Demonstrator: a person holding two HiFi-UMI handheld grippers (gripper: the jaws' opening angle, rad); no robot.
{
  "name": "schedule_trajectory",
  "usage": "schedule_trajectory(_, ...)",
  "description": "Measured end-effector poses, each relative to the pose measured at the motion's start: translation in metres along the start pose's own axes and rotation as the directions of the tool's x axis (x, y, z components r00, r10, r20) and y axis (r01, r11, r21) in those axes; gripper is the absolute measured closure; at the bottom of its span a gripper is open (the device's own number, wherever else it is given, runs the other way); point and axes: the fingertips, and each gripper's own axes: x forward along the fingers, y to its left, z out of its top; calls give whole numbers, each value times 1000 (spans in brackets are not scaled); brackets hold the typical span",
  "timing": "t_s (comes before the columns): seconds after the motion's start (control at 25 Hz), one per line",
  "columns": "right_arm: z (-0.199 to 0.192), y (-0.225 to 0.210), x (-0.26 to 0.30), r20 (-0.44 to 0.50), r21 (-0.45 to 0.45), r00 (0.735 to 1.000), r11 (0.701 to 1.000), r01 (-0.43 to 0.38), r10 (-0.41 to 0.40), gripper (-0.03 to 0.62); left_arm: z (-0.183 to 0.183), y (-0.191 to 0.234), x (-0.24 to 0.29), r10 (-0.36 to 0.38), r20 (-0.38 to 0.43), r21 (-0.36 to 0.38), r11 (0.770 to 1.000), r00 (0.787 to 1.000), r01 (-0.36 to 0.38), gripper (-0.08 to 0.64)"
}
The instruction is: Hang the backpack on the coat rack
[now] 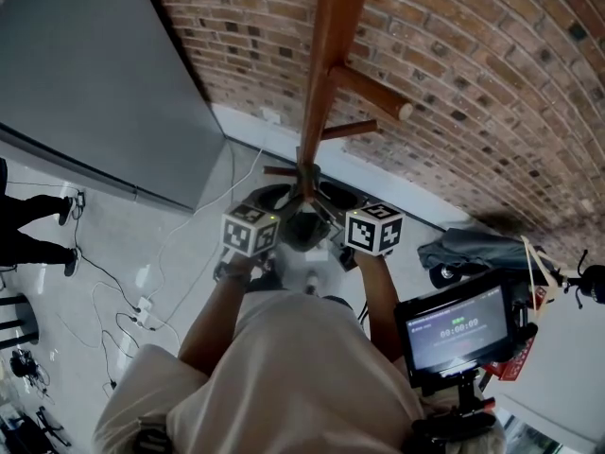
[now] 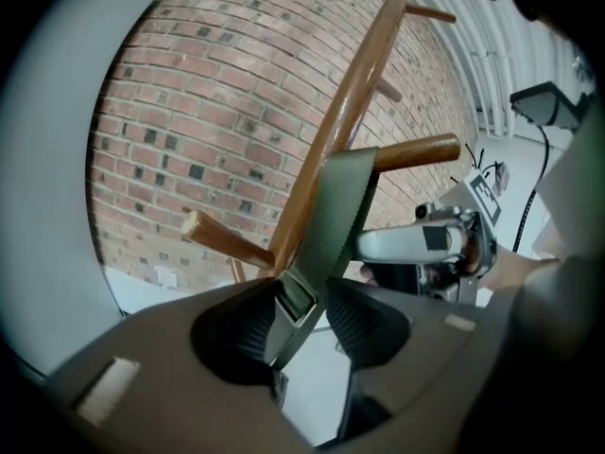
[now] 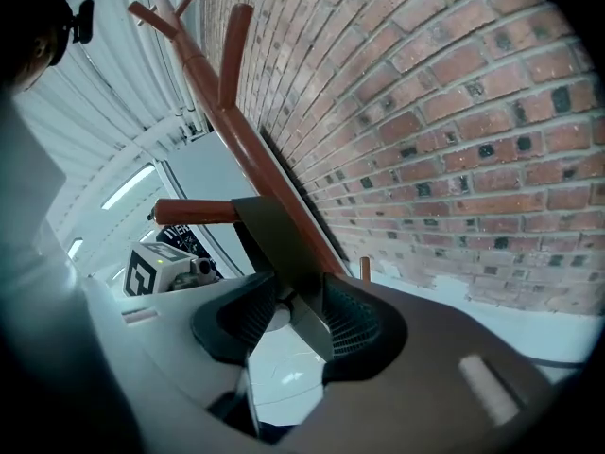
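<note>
Both released: left gripper, right gripper, jaws apart round a backpack strap draped over a coat rack peg.

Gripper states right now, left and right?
Left gripper: open; backpack strap hangs loose between its jaws, looped over a coat rack peg.
Right gripper: open; the strap passes between its jaws, unclamped.

The wooden coat rack stands upright in front of me, its reddish-brown pegs angling upward, and an olive-green strap lies looped over one peg (the dark backpack itself hangs low against the pole, mostly hidden from me).
</note>
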Motion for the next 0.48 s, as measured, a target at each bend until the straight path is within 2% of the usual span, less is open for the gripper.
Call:
schedule_trajectory(0.16, 6, 3, -9, 6, -25, 1000, 1000, 5, -5, 442, 11, -5, -14, -14, 53, 2, 1000, 999, 14, 399)
schedule_trajectory(0.28, 10, 4, -14, -22, -65, 999, 998, 21, -23, 454, 21, -8, -25, -12, 90, 7, 1000, 996, 11, 408)
schedule_trajectory(0.48, 24, 7, -26, -46, -131, 997, 990, 54, -60, 520, 40, -7, -43, 12, 126, 36, 999, 992, -17, 435)
